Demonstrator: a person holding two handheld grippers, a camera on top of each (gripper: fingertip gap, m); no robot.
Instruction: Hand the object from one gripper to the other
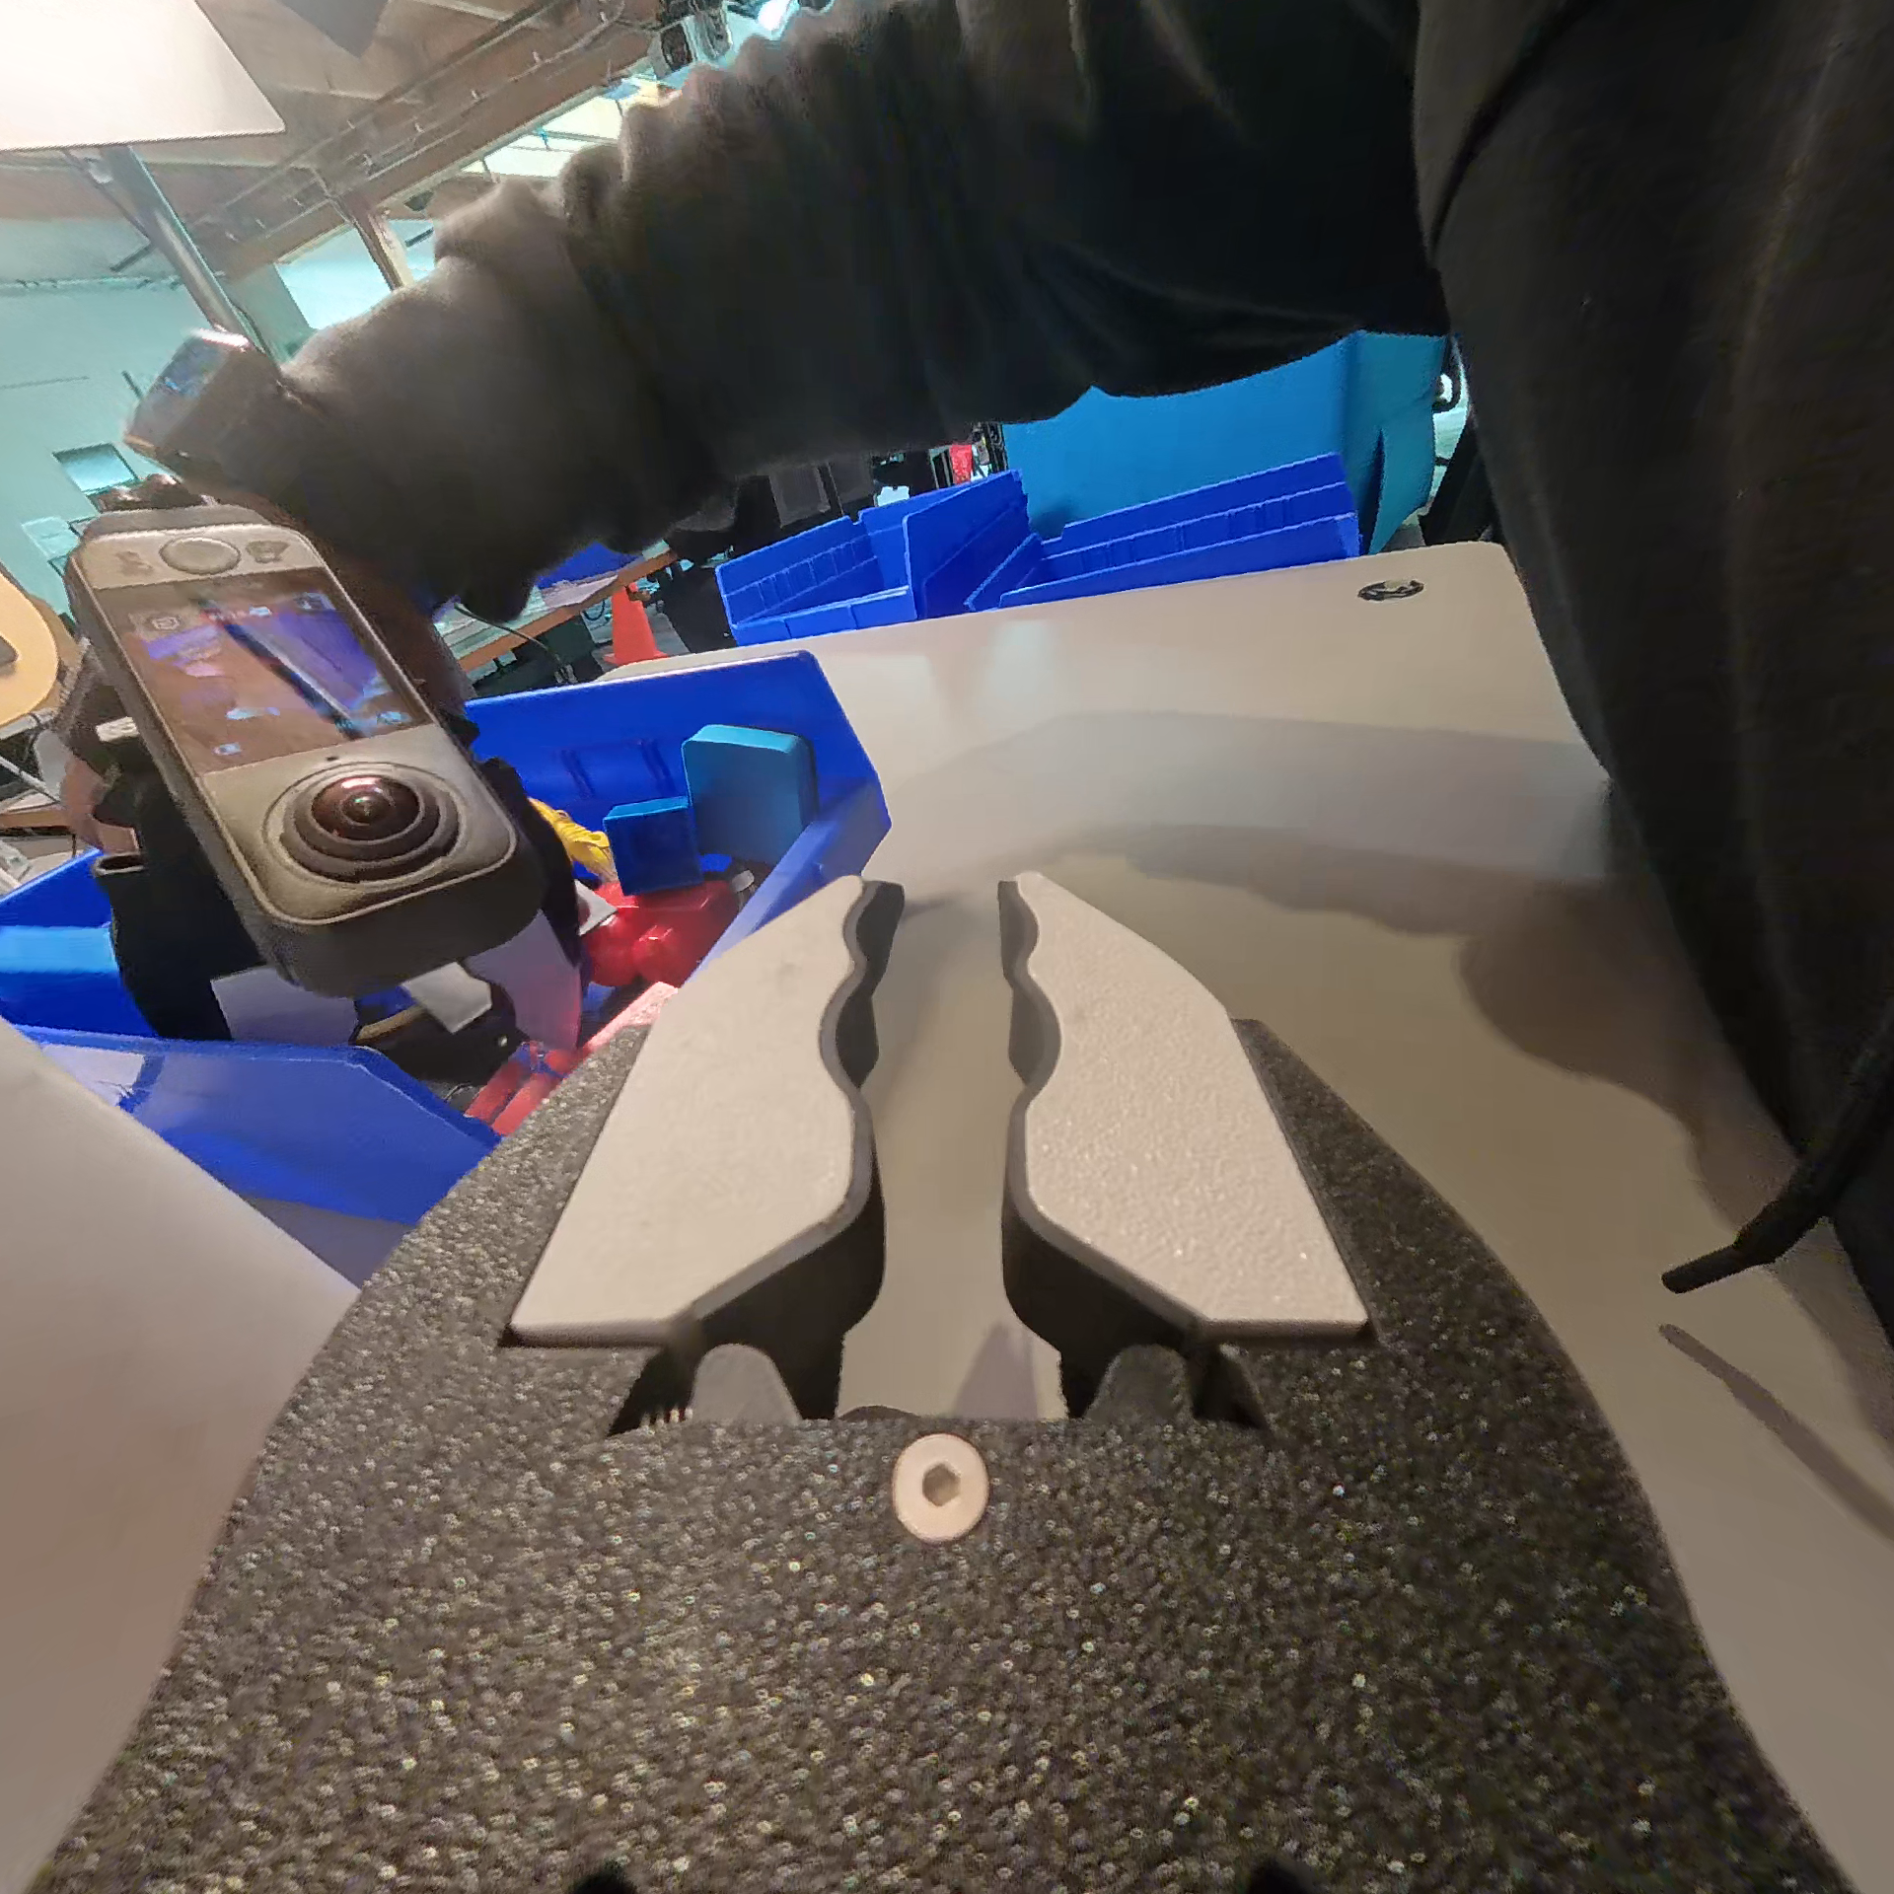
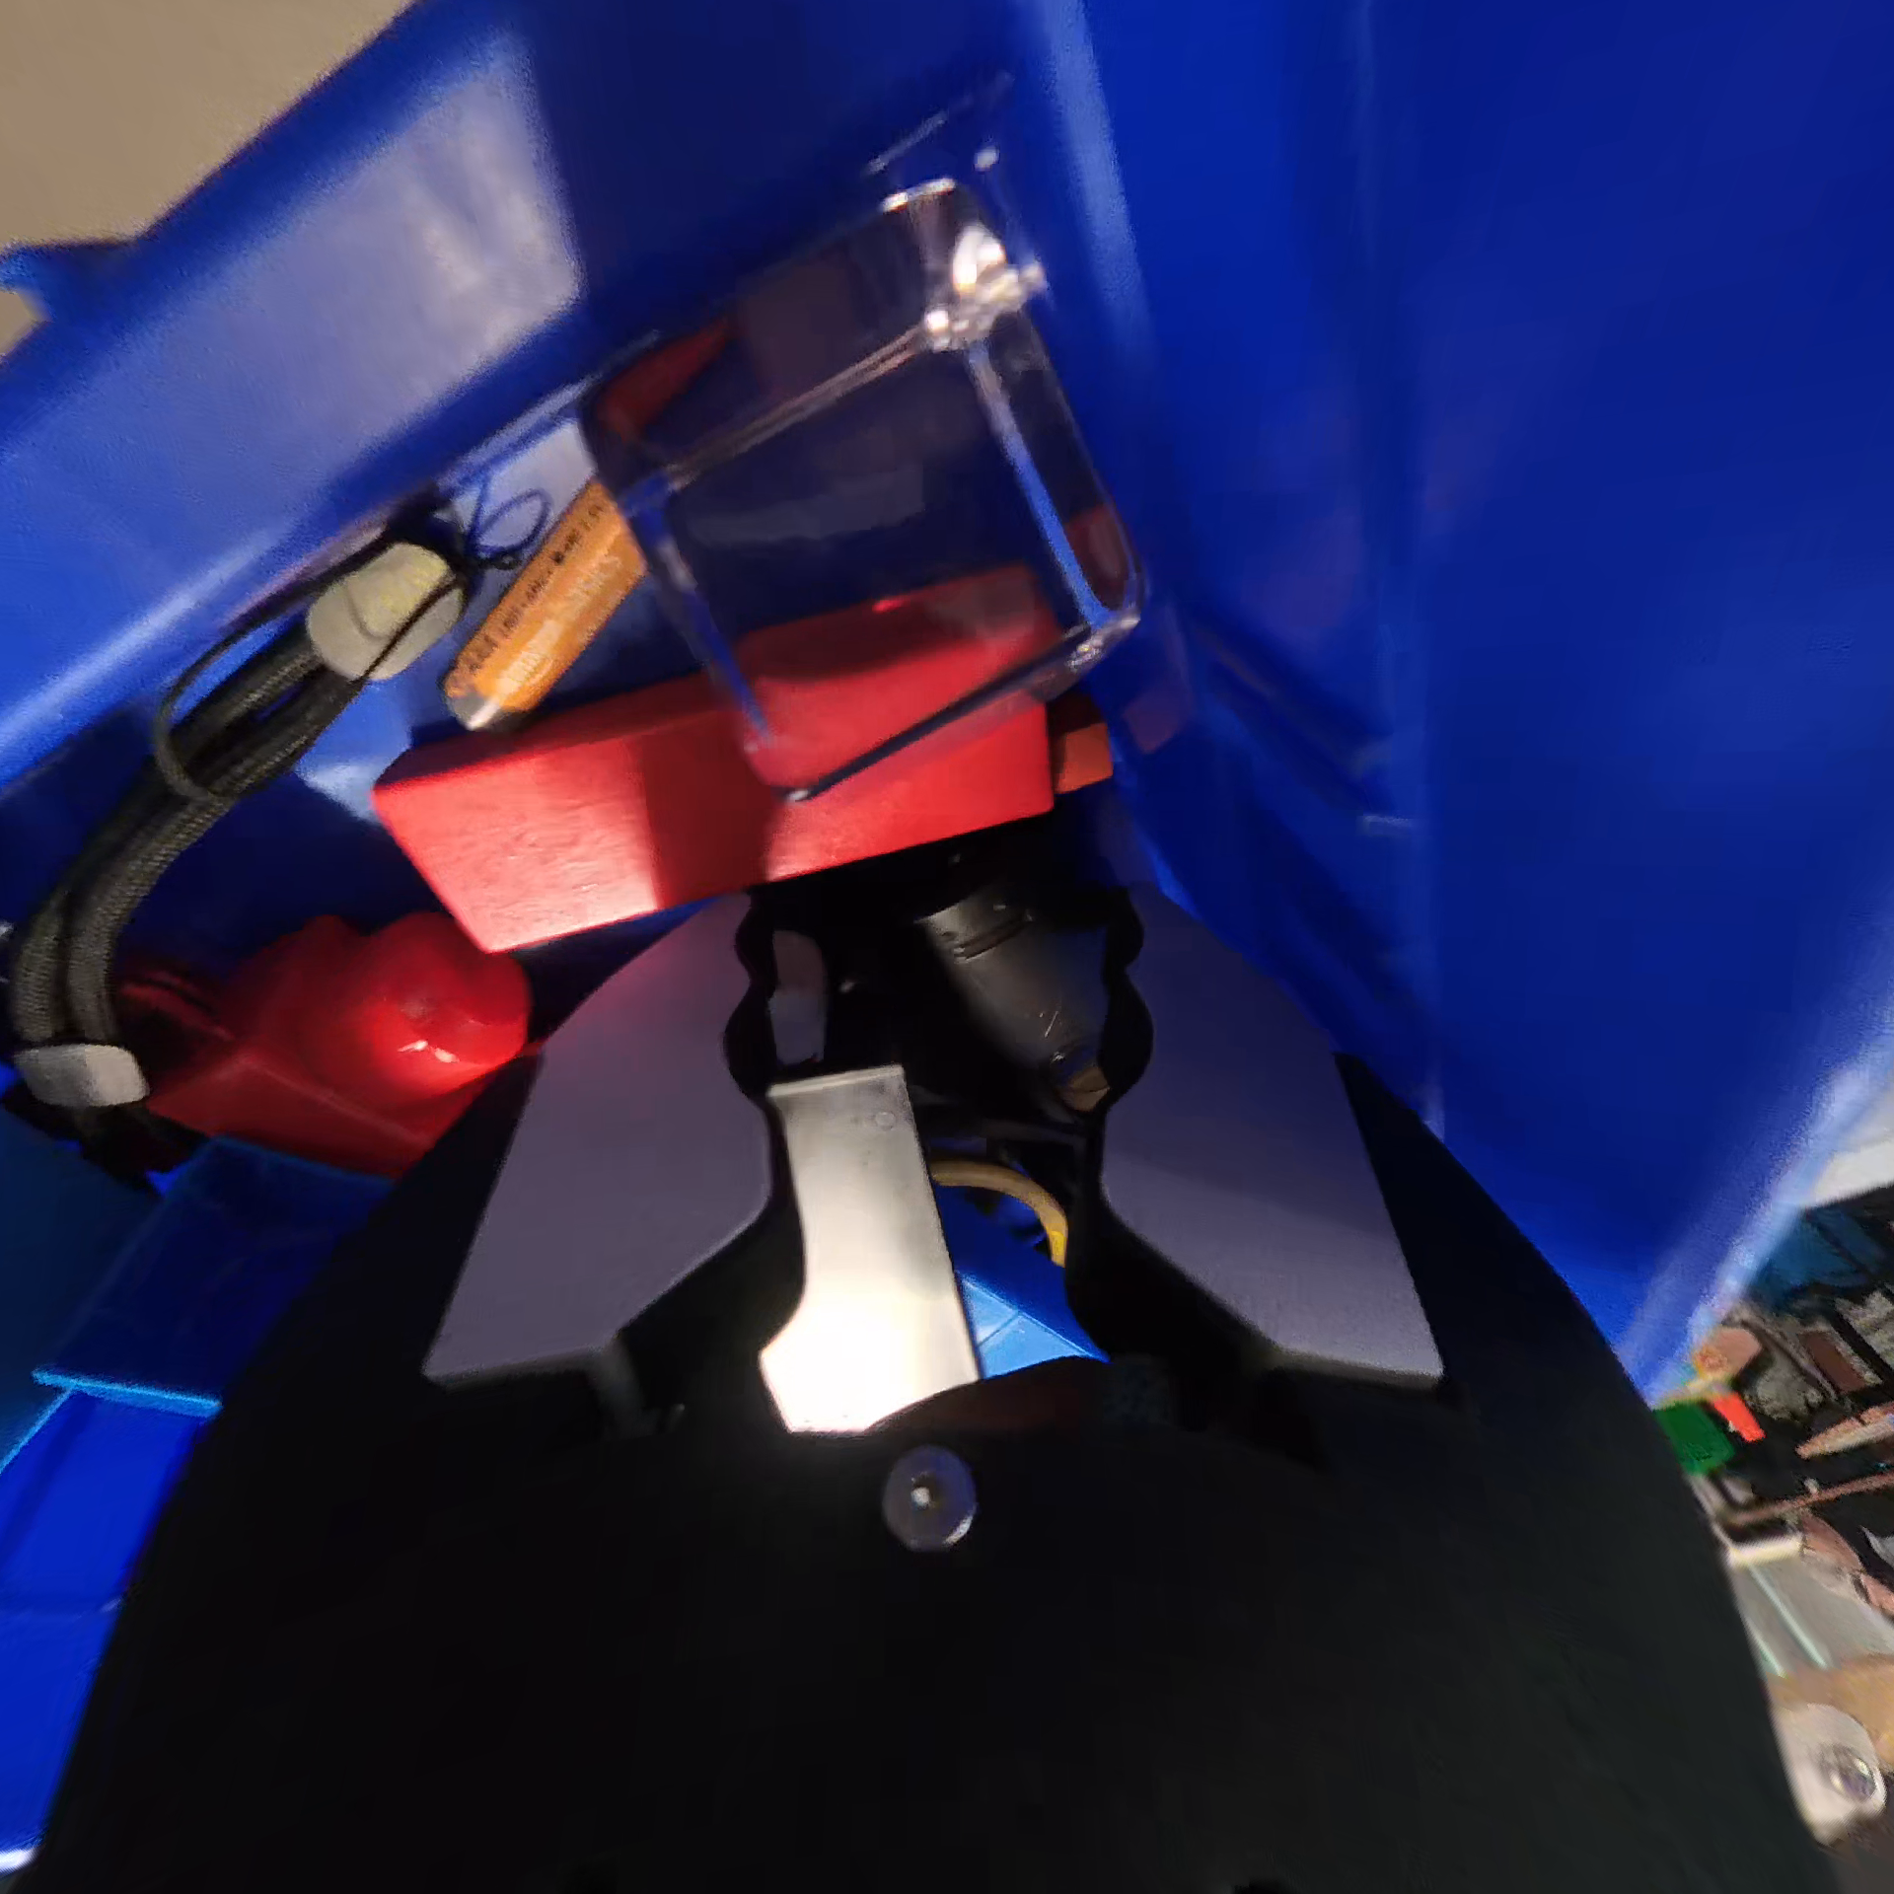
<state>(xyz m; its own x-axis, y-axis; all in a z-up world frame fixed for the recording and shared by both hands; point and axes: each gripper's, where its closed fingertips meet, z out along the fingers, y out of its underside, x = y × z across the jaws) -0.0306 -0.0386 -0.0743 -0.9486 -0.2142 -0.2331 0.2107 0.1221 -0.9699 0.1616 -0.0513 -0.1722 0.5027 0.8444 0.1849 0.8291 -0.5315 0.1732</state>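
Right wrist view: the metal strip sits between the right gripper's spread jaws, down in the blue bin near its corner, so I'd guess pickup stage. Next, pinch and lift. Left gripper waits slightly parted, empty, over the table.

The room looks like a workshop with pale teal walls and a ceiling of exposed wooden beams. A white panel hangs high at the left. A grey table fills the foreground, under soft light that leaves shadows on it. Behind it stand stacked blue bins, and an orange cone stands farther back.
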